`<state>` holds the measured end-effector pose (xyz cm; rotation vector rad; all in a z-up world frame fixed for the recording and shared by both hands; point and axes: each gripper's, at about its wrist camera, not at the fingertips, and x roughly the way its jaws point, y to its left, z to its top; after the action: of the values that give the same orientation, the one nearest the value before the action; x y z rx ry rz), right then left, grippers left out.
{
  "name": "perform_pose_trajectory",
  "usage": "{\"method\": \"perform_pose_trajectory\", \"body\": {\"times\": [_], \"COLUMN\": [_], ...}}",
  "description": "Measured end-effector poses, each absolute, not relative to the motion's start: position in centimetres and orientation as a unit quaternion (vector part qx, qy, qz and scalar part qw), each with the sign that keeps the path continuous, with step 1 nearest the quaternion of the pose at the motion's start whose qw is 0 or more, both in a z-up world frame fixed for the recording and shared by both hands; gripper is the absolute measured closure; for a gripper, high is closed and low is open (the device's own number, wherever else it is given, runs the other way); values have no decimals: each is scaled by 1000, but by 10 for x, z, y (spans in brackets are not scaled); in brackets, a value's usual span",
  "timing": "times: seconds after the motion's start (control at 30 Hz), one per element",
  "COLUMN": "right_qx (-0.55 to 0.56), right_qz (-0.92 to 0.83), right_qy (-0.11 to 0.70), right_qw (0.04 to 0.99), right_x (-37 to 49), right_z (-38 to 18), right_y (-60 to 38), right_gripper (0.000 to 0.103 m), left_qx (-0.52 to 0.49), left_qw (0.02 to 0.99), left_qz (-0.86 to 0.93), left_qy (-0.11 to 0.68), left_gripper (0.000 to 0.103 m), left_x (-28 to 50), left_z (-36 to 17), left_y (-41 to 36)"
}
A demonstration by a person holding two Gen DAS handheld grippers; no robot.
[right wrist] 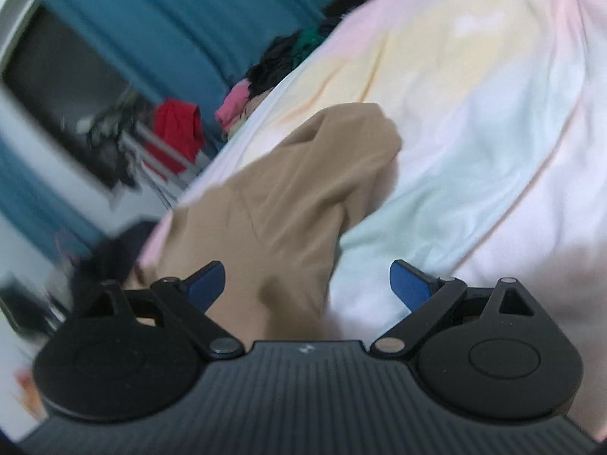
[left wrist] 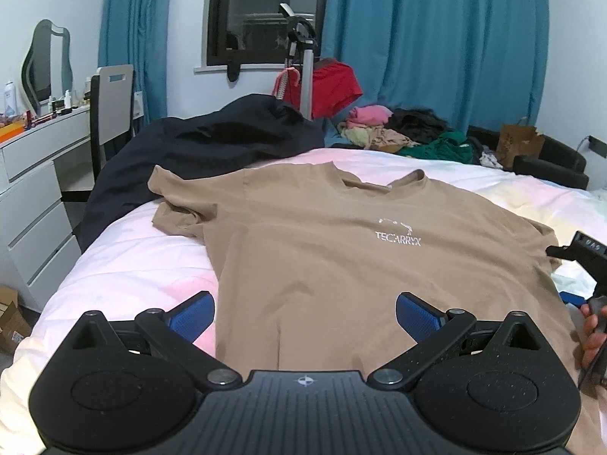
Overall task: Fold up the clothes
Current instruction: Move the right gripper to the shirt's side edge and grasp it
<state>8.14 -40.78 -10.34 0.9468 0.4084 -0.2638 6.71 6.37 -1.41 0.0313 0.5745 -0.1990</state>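
A tan T-shirt [left wrist: 322, 250] with white chest lettering lies front up on the bed, collar toward the far side, its left sleeve crumpled. My left gripper [left wrist: 305, 316] hovers open over the shirt's lower hem, blue pads wide apart, nothing between them. In the right wrist view, which is tilted and blurred, the same tan T-shirt [right wrist: 280, 197] shows as its right sleeve and side lying on the sheet. My right gripper [right wrist: 307, 284] is open just above that edge, holding nothing. The right gripper's body [left wrist: 586, 254] and a hand [left wrist: 593, 335] show at the right edge of the left wrist view.
The bed [left wrist: 129, 261] has a pale pastel sheet. A dark garment [left wrist: 197, 151] is heaped at its far left corner. A pile of mixed clothes [left wrist: 402, 132] sits beyond the far edge, near a red cloth [left wrist: 334, 87] on a stand. White drawers [left wrist: 34, 197] and a chair [left wrist: 110, 113] stand on the left.
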Motion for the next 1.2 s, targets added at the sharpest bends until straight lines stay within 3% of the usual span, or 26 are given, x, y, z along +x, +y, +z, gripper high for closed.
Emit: {"method": "perform_pose_trajectory", "body": {"times": [0.33,0.8,0.87,0.9,0.93,0.97,1.07,1.2], "right_qx": [537,529,513,507,504,506,487,436], "right_qz": [-119,-57,-67,-74,-77,-72,-88,-131], "right_qy": [148,106,110,119,127,131,117,101], "right_qw": [822,840,849,850,851,850,861,885], "right_x": [121,176,183,186,188,191,185,171], "right_z": [-124,-137,-135,-134,-133,-133,-123,-97], "right_y": [-438,-471,-471,-470,-470,-470,-472,-475], "right_gripper": [5,6,25,40,66,82,95,97], "left_qx": [14,2,3,3,0,-3,-4,-5], "left_qw": [949,947,947,947,947,947,946,944], "left_qz": [-94,-95,-96,-96,-97,-97,-97,-95], "left_qy": [302,308,306,306,306,306,309,317], "left_gripper": [0,0,0,0,0,0,0,0], "left_x": [85,106,108,109,110,112,115,116], "left_z": [-32,-48,-48,-48,-48,-47,-47,-47], "left_y": [61,55,52,50,50,49,47,49]}}
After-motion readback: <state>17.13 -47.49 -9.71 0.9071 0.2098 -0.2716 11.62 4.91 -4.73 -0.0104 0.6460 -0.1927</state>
